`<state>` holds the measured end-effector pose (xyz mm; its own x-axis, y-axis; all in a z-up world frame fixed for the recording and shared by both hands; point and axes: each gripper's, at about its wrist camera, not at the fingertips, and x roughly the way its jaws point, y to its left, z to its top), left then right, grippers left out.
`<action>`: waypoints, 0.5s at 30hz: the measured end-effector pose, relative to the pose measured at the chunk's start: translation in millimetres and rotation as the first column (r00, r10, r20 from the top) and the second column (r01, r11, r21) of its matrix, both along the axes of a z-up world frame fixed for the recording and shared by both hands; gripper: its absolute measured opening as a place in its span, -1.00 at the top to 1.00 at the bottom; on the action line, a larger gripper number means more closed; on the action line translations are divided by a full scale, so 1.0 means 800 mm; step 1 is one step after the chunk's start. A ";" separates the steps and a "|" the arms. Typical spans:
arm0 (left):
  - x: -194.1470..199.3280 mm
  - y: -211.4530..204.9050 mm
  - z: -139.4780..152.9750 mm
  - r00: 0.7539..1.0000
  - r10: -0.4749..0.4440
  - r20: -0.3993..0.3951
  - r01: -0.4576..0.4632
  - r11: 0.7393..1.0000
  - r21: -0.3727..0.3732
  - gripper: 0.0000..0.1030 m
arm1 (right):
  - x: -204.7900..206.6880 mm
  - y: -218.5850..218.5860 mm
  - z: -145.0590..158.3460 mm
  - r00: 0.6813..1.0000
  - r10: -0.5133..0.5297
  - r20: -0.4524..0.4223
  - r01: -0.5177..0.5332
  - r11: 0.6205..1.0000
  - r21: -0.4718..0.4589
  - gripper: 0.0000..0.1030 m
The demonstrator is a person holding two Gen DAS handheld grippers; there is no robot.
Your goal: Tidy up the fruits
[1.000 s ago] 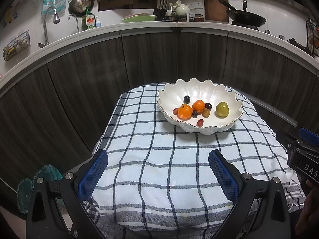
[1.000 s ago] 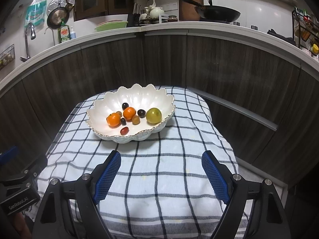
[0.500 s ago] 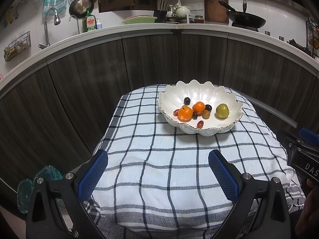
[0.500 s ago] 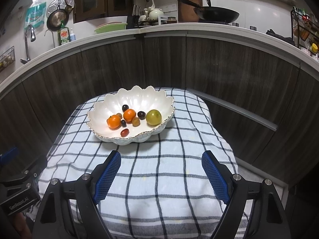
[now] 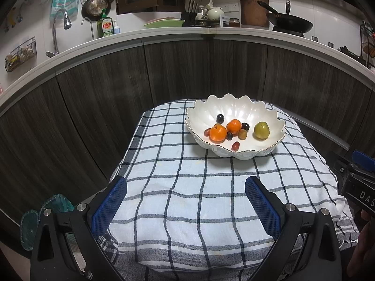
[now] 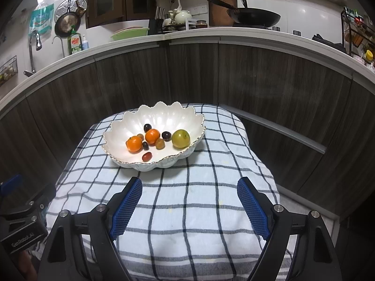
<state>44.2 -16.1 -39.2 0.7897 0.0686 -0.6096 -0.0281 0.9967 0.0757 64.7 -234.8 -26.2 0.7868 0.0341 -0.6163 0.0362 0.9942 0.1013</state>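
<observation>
Checked blue-and-white cloth (image 5: 187, 187) covers the counter under both sets of jaws. Dark wood cabinet fronts (image 6: 257, 89) curve behind it, well beyond the jaws.

White scalloped bowl (image 5: 234, 110) sits on the cloth, ahead of the left gripper (image 5: 185, 194) and a bit to its right; ahead of the right gripper (image 6: 189, 194) and to its left (image 6: 164, 114). Clear of both, no contact.

All fruit is inside the bowl:
- green fruit (image 5: 261, 130), on the bowl's right side, apart from the rest
- two mandarins (image 5: 218, 133) near the middle, just beside each other
- dark grapes (image 5: 220, 118) scattered round the mandarins, one at the back, one wedged between them
- brownish grape (image 5: 242, 134) just right of the mandarins
- red grape (image 5: 235, 146), nearest the jaws, close to the front rim

Left jaws: spread wide, blue pads (image 5: 109, 208) well apart, nothing between them, hovering over the near part of the cloth.
Right jaws: same, wide apart, nothing held, pads (image 6: 252, 208) over the cloth short of the bowl.

Each gripper's body shows at the edge of the other's view.
</observation>
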 end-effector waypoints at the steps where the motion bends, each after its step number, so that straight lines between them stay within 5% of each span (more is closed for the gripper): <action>1: 0.000 0.000 0.000 1.000 0.000 -0.001 0.000 1.000 -0.001 -0.99 | 0.000 0.000 0.000 1.000 0.000 -0.001 0.000 1.000 0.000 -0.63; 15: 0.002 0.006 -0.002 1.000 0.017 -0.017 -0.018 1.000 -0.016 -0.99 | 0.000 -0.001 -0.001 1.000 -0.002 0.002 0.002 1.000 0.000 -0.63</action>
